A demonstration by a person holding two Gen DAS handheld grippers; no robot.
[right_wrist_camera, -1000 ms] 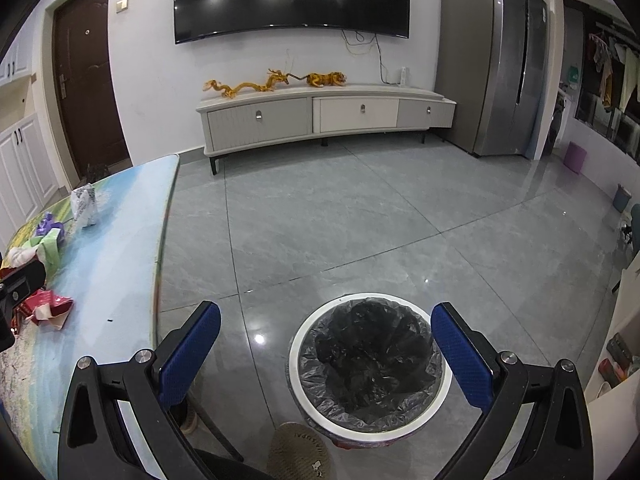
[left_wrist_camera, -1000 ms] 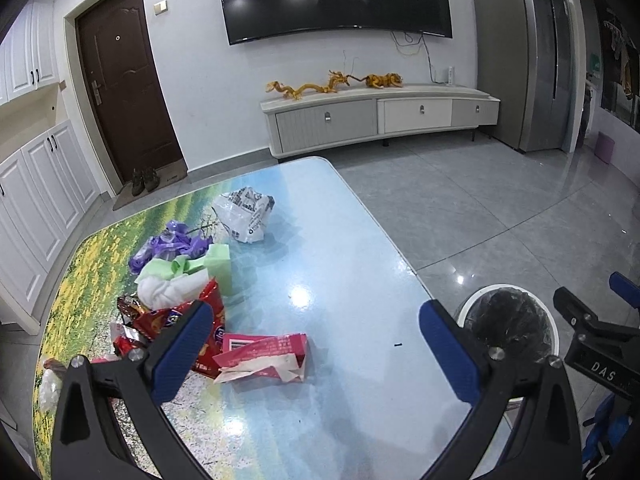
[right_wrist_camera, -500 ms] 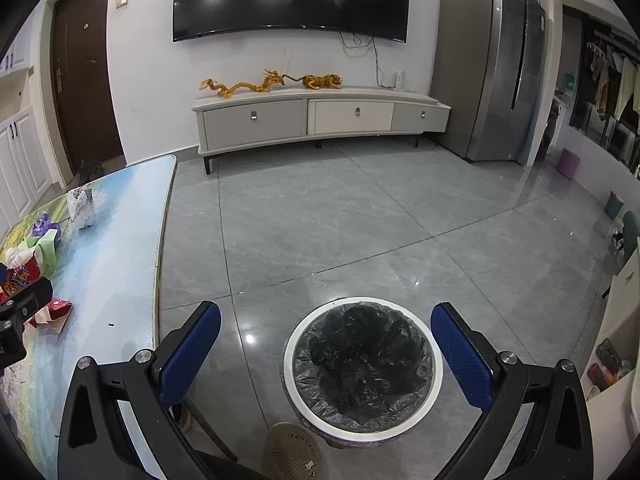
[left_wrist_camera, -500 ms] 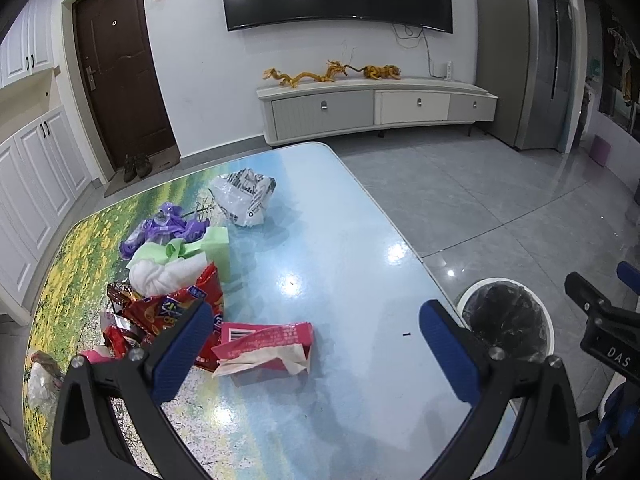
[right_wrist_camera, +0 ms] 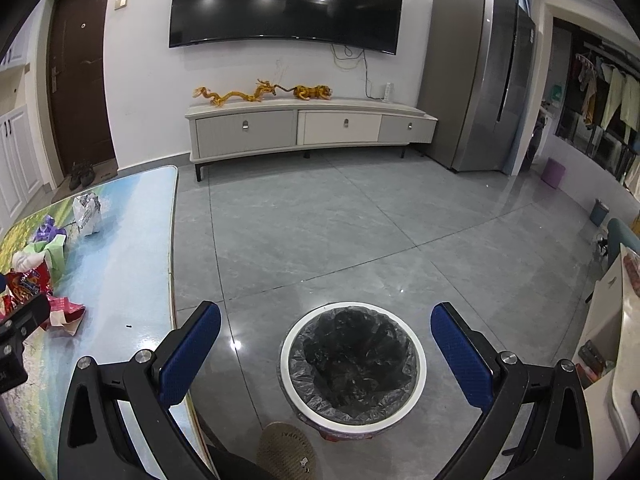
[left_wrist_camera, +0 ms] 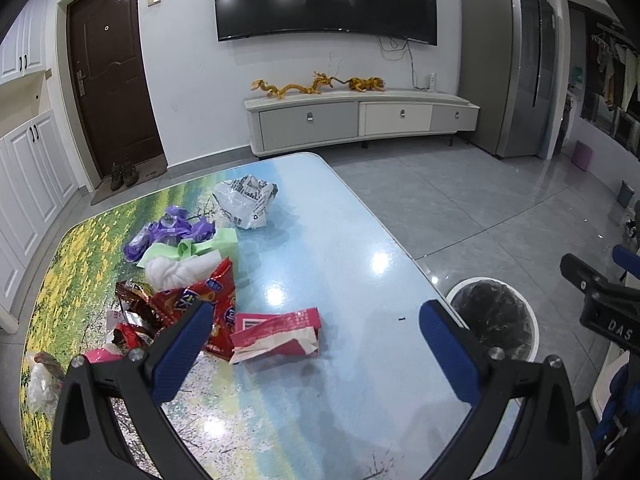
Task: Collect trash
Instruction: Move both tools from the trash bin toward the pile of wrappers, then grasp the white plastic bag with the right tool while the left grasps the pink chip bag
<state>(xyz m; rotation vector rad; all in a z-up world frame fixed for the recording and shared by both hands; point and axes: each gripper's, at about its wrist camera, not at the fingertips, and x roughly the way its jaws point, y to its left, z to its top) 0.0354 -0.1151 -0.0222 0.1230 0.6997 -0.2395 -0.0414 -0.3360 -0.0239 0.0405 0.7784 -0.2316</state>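
Observation:
Trash lies in a pile on the table (left_wrist_camera: 328, 264): a pink torn tissue pack (left_wrist_camera: 276, 330), red snack bags (left_wrist_camera: 200, 304), a white and green wad (left_wrist_camera: 184, 260), purple wrappers (left_wrist_camera: 168, 232) and a white printed bag (left_wrist_camera: 246, 200). My left gripper (left_wrist_camera: 316, 344) is open and empty above the table, just in front of the pink pack. My right gripper (right_wrist_camera: 326, 350) is open and empty above the white bin (right_wrist_camera: 352, 364) lined with a black bag. The bin also shows in the left wrist view (left_wrist_camera: 496, 320), right of the table.
The table edge (right_wrist_camera: 173, 280) runs left of the bin. A slippered foot (right_wrist_camera: 286, 454) is on the floor below the bin. A TV cabinet (right_wrist_camera: 312, 128) and fridge (right_wrist_camera: 476, 80) stand at the far wall. A white counter (right_wrist_camera: 612, 320) is at the right.
The left gripper has drawn back and risen slightly, so the trash pile sits closer to its left finger. The right gripper has shifted a little; the bin stays between its fingers.

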